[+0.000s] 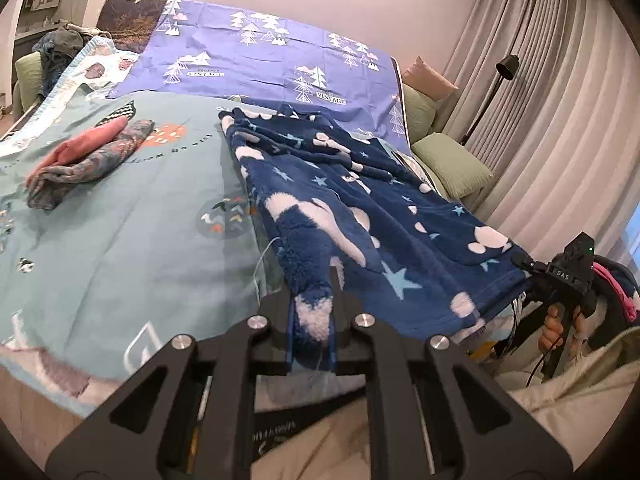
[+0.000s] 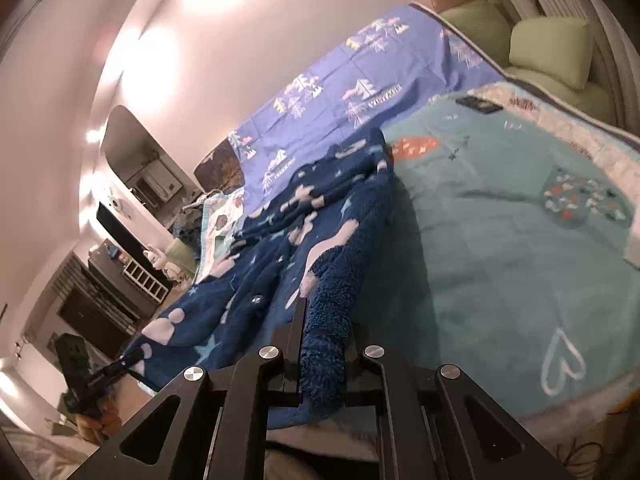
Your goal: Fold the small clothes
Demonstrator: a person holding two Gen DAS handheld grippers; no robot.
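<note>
A dark blue fleece garment [image 1: 360, 200] with white clouds and light blue stars lies spread on the teal bedspread [image 1: 120, 240]. My left gripper [image 1: 314, 312] is shut on its near left corner. My right gripper [image 1: 524, 268] shows in the left wrist view at the right, shut on the garment's near right corner. In the right wrist view my right gripper [image 2: 324, 344] is shut on a bunched fuzzy fold of the garment [image 2: 304, 216], and my left gripper [image 2: 134, 356] holds the other corner at lower left.
A folded pink and grey patterned cloth [image 1: 84, 160] lies on the bedspread at the left. A purple sheet with trees [image 1: 272, 60] covers the far bed. Green pillows [image 1: 452, 164], a floor lamp [image 1: 506, 68] and curtains stand to the right. A dark phone-like object [image 2: 478, 105] lies on the bedspread.
</note>
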